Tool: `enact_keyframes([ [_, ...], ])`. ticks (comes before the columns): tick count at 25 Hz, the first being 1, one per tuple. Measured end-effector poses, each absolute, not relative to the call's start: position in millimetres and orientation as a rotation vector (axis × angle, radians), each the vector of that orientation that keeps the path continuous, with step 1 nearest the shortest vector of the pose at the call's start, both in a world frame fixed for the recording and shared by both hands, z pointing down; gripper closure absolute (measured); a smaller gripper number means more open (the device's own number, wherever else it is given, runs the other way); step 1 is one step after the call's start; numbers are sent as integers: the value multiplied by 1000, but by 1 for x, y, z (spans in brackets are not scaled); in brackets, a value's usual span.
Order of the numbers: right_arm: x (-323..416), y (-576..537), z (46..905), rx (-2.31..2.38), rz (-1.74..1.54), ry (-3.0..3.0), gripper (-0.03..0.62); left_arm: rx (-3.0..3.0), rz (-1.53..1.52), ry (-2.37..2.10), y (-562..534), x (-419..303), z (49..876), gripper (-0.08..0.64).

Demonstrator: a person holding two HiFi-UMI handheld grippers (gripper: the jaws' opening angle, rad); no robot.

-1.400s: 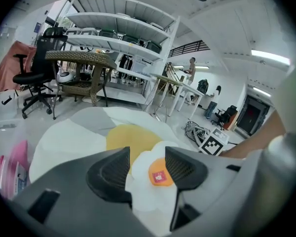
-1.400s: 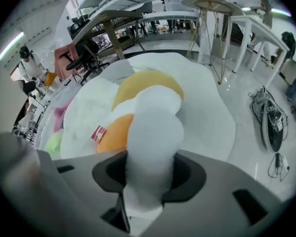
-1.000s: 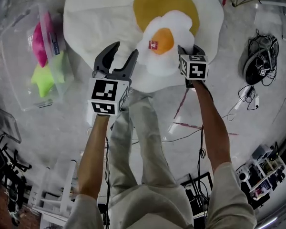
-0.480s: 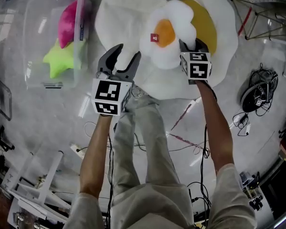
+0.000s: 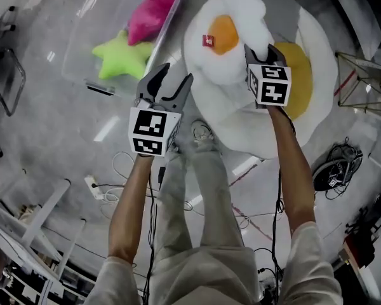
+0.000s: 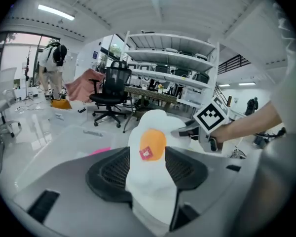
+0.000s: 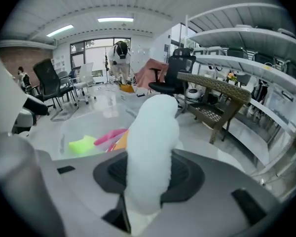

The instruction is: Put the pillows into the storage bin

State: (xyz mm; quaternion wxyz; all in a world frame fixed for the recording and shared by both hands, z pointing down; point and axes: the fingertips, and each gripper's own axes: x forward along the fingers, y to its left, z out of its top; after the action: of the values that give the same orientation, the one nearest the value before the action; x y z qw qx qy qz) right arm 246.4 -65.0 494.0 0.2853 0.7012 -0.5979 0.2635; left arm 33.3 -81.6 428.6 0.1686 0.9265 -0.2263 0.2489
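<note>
The small fried-egg pillow (image 5: 232,59) is pinched by its white rim in the right gripper (image 5: 260,51), whose jaws are closed partway on the plush. The pillow is held up off the floor. It is puffy and white, with an orange yolk (image 5: 223,33) and a small red tag (image 5: 207,40) facing up.

The left gripper (image 5: 169,81) has its jaws spread and grips nothing. Its right fingertip is close to the pillow's left edge, and the pillow shows through the gap in the left gripper view; contact cannot be told.

Below lies a large fried-egg cushion (image 5: 317,49). To the left stands the clear storage bin (image 5: 76,62), holding a green star pillow (image 5: 122,59) and a pink pillow (image 5: 149,18).
</note>
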Motion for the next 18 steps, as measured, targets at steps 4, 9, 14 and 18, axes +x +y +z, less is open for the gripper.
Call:
enact_keyframes([
  [4, 193, -133, 462, 1835, 617, -1704, 448, 2597, 669, -768, -121, -24, 418, 339],
  [9, 121, -208, 436, 1759, 537, -1817, 446, 2547, 635, -902, -162, -91, 408, 339],
  [14, 44, -262, 438, 1684, 517, -1903, 445, 2502, 621, -1001, -192, -156, 411, 339],
  [18, -11, -295, 456, 1618, 520, -1940, 445, 2461, 631, -1059, -206, -204, 423, 339],
])
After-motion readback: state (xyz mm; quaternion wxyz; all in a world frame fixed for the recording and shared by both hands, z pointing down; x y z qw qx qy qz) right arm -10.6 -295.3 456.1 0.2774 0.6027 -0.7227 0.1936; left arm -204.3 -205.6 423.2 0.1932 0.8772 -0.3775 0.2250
